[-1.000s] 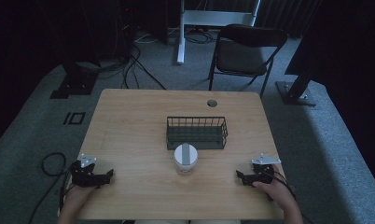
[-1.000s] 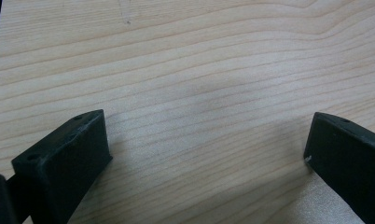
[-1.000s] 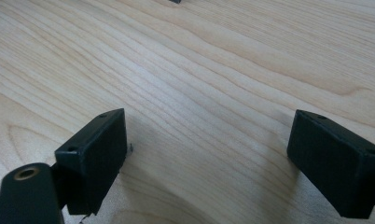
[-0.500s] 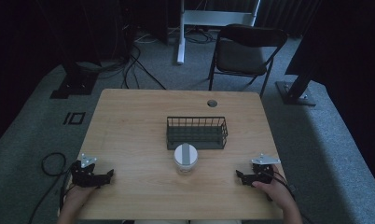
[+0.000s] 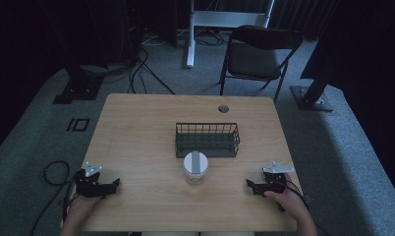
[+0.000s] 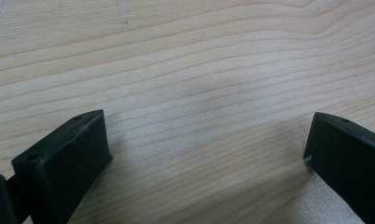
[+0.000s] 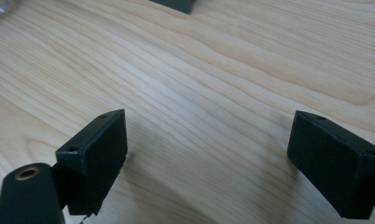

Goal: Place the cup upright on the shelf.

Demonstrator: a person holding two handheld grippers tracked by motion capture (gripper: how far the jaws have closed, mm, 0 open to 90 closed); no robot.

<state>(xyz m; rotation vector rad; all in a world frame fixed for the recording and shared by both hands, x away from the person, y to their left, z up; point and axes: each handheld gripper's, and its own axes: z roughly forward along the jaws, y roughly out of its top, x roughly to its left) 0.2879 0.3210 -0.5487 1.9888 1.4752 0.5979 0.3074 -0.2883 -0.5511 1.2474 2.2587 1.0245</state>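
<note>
Landmark: a dark wire basket [image 5: 207,139] stands at the middle of a wooden table [image 5: 136,128]; it looks empty from above.
Jar: a white-lidded jar [image 5: 195,166] stands upright just in front of the basket, on the person's side, very close to its front wall or touching it. It is the thing nearest both tools, so probably the one to be handled, perhaps set into the basket.
Left gripper: the left gripper [image 5: 112,185] rests on the table well to the left of the jar and nearer the person. Its jaws are spread wide with only bare wood between them.
Right gripper: the right gripper [image 5: 250,186] lies well to the right of the jar, likewise near the front edge. Its jaws also stand wide apart and hold nothing.
Why so: both tools sit parked on either side, pointing inward, seemingly ready to reach for the jar.
</note>
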